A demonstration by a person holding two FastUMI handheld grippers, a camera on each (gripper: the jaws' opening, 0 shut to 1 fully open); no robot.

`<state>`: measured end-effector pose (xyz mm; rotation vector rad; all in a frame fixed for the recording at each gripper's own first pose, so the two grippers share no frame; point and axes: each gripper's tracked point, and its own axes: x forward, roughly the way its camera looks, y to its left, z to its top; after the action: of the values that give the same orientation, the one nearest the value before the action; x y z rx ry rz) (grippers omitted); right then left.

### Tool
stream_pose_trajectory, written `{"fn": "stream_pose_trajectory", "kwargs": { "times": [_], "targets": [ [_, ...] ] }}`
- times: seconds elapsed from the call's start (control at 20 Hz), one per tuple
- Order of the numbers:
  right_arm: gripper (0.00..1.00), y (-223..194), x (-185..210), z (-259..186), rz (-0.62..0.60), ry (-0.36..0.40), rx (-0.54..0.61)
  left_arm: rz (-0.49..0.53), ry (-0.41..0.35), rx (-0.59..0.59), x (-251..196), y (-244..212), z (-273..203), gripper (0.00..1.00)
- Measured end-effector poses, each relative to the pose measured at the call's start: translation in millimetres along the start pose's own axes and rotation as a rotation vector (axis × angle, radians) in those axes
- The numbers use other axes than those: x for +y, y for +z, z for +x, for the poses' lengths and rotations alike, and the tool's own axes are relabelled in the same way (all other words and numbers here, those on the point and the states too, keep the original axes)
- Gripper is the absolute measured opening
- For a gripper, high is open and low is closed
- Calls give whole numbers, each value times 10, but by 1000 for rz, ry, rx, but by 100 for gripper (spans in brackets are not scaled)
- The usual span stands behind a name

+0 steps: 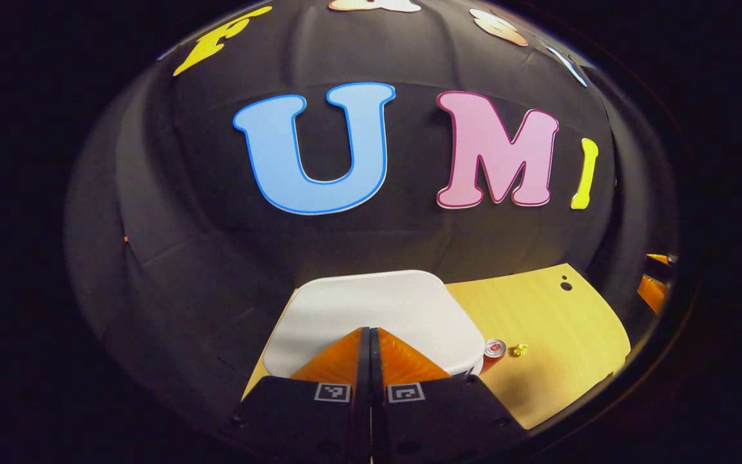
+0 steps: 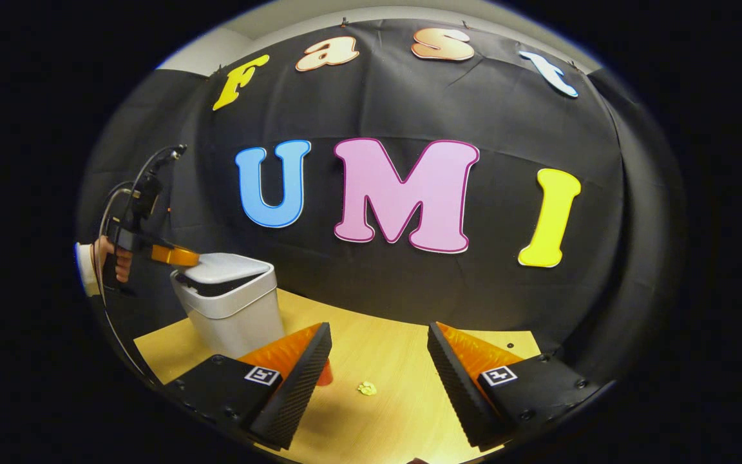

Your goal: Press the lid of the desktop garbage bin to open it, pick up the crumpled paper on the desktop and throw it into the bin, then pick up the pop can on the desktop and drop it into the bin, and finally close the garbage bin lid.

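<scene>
Now L gripper (image 1: pixel 369 332), jaws together, presses bin lid (image 1: pixel 377 309); off-centre tips may slip. R gripper (image 2: pixel 379 361), jaws wide, above paper (image 2: pixel 366 388); can (image 1: pixel 493 351) nearby, bump risk.

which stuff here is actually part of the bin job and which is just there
Part of the job:
bin, its lid
crumpled paper
pop can
left gripper, shut, at the lid
right gripper, open

Just there:
wooden desktop
black cloth wall
</scene>
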<state>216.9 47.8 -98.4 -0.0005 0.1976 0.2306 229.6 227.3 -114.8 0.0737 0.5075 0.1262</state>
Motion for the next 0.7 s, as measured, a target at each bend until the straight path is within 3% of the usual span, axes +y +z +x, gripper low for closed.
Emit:
{"fn": "stream_pose_trajectory", "kwargs": {
  "times": [0.25,0.45,0.6,0.7],
  "targets": [
    [97,-41,85,22,-8,-9,23,56,90,-174,167,475,-272,8],
    [97,-164,98,107,-30,-1,53,92,53,-380,52,946,-787,27],
    [97,-232,125,223,-23,20,77,93,67,-495,6,1132,-1147,95],
    [97,-338,173,316,-13,46,107,83,83,-521,4,1115,-1398,96]
  ]
}}
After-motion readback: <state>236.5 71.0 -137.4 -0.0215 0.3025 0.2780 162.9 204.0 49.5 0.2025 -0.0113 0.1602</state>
